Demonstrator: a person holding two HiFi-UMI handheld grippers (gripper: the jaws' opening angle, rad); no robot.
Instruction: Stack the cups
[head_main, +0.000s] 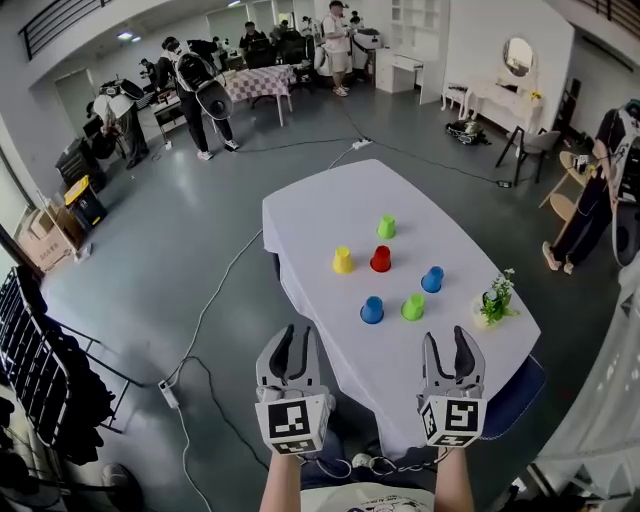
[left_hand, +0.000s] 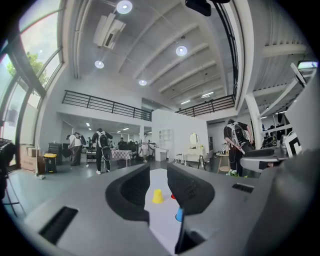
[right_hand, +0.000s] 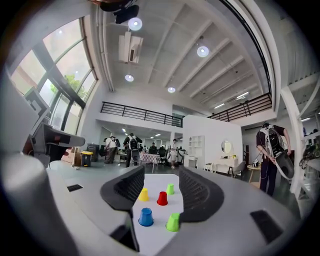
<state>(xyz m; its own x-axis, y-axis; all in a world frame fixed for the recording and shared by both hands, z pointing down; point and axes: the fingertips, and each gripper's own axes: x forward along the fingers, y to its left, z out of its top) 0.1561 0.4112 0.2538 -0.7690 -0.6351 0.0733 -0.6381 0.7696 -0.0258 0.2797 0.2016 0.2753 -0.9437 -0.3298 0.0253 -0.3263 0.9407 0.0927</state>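
Note:
Several upside-down cups stand apart on the white table (head_main: 300, 215): a far green cup (head_main: 386, 227), a yellow cup (head_main: 343, 260), a red cup (head_main: 380, 259), a blue cup (head_main: 432, 279) at the right, a near blue cup (head_main: 372, 310) and a near green cup (head_main: 413, 307). My left gripper (head_main: 296, 345) hovers short of the table's near edge, open by a narrow gap and empty. My right gripper (head_main: 450, 350) is beside it, open wider and empty. The right gripper view looks between its jaws at the near blue cup (right_hand: 146, 217) and the near green cup (right_hand: 173, 222).
A small potted plant (head_main: 494, 300) stands at the table's right edge. Cables run over the grey floor to the left of the table. Several people stand at the back of the hall, and one stands at the far right.

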